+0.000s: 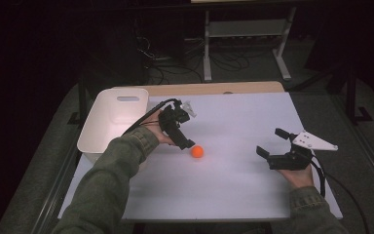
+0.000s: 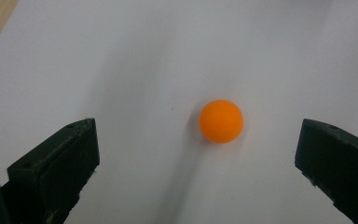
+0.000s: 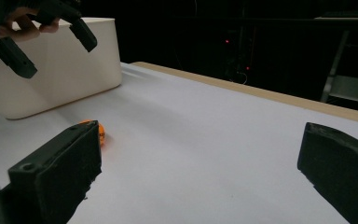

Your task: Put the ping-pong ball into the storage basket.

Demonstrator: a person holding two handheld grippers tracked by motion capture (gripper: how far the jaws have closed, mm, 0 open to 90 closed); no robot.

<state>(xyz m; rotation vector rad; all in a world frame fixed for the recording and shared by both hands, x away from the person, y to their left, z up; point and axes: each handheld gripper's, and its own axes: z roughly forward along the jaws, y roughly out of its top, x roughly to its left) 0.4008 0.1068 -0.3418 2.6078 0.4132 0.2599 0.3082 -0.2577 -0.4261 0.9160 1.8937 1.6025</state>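
While my left gripper (image 2: 198,154) hovers with jaws wide apart over the small orange plastic ball (image 2: 221,121), it sits off-centre. Closing unevenly could roll it right. My right gripper (image 1: 277,144) waits, jaws also apart.

Nothing readable anywhere, honestly: no labels, brands, numbers or signs on anything in front of or beside either gripper.

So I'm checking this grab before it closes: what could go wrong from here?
The orange ball lies loose on the smooth white table, off-centre between the open jaws of the left gripper. One jaw may touch first and knock it rolling. A round ball could also squirt out of a pinch. The white bin stands close by, so a hurried swing might clip its wall.
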